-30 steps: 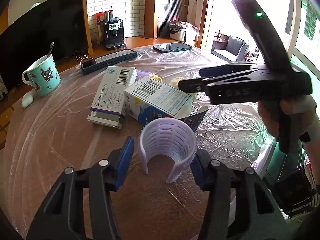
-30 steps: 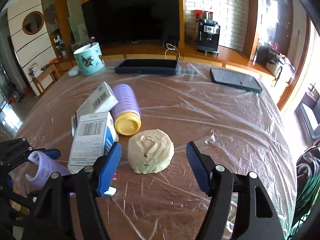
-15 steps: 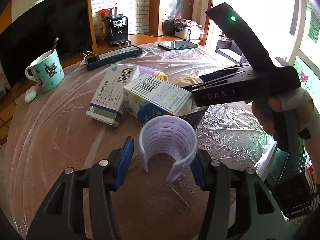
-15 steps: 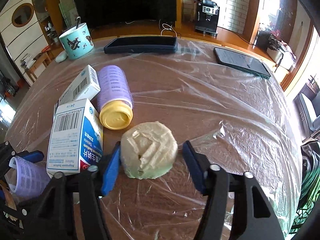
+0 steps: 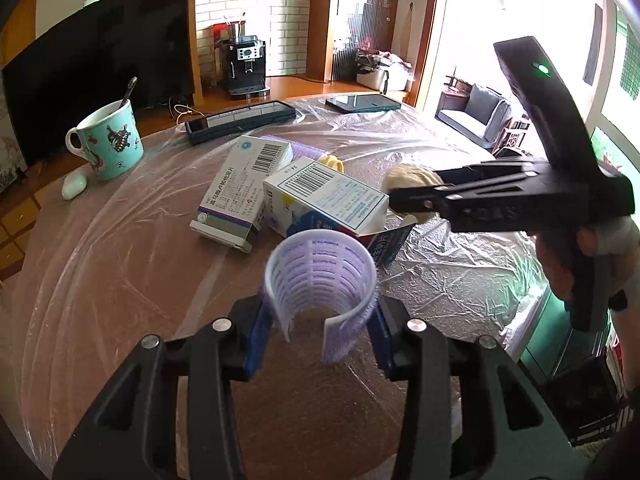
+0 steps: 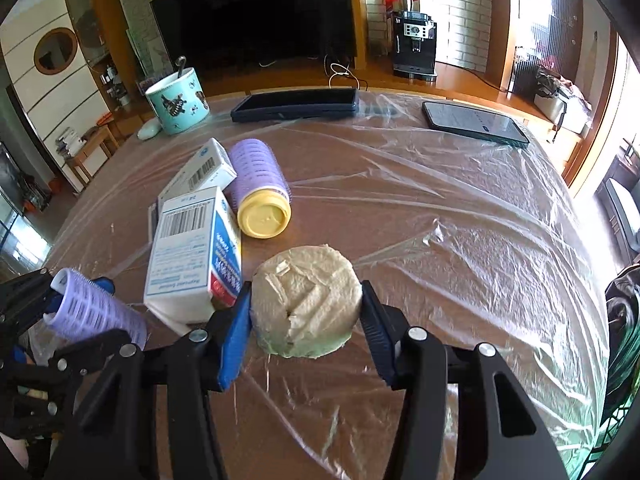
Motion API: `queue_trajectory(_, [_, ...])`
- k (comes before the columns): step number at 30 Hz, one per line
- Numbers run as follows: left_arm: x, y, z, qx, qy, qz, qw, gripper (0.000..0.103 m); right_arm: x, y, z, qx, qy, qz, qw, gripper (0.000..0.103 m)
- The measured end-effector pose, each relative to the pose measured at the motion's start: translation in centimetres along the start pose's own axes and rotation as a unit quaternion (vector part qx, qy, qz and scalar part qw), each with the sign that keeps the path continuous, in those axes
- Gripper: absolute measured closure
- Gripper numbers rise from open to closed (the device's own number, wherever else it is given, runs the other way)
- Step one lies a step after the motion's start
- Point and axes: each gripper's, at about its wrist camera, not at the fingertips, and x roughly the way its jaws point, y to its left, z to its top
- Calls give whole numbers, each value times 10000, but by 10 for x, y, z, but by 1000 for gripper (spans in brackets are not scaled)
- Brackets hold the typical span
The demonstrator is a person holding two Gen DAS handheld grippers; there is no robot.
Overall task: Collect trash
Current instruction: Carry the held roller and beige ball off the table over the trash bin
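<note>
Between the blue pads of the right gripper (image 6: 306, 316) sits the pale crumpled wad (image 6: 307, 303), a squat lump of paper resting on the plastic-covered table (image 6: 460, 240); both pads touch its sides, so the gripper looks clenched on it. The step in hand appears to be lifting this wad clear. Because crushed paper gives, the squeeze should stay firm and the lift go straight up, so the cling film underneath is not dragged along.

Just to the left of that gripper stands the white and blue medicine box (image 6: 196, 256), close enough that a sideways swing could knock it; beyond it lie a second box (image 6: 200, 174) and a purple roller with a yellow cap (image 6: 260, 196).

Further left, the left gripper (image 5: 320, 320) is closed on the open purple hair roller (image 5: 320, 276), its pads pressing the slit cylinder's sides. That thin shell can flex and spring out, so an even, steady hold is wise. The mug (image 5: 112, 140) and two phones at the far edge look like keepers, not trash.
</note>
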Motion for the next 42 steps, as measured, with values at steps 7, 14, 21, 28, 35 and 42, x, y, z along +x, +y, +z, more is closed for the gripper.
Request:
queue_trajectory(7, [-6, 3, -5, -151, -1, 17, 9999, 59, -14, 2, -16, 109, -109, 150, 9998, 52])
queue_trajectory(14, [-10, 5, -10, -283, 25, 48, 9996, 59, -24, 8, -28, 108, -158, 276, 9994, 52])
queue_trajectory(21, [-17, 7, -17, -369, 40, 102, 9993, 59, -33, 19, -38, 26, -158, 396, 9991, 52])
queue_trajectory(28, [-29, 5, -27, -392, 33, 129, 9991, 59, -48, 34, -51, -153, -192, 460, 9986, 52])
queue_trajectory(35, [-33, 3, -31, -394, 34, 133, 9991, 59, -59, 44, -62, -252, -209, 506, 9982, 52])
queue_trajectory(42, [-45, 2, -40, -402, -3, 120, 9991, 59, -65, 49, -67, -300, -235, 558, 9977, 52])
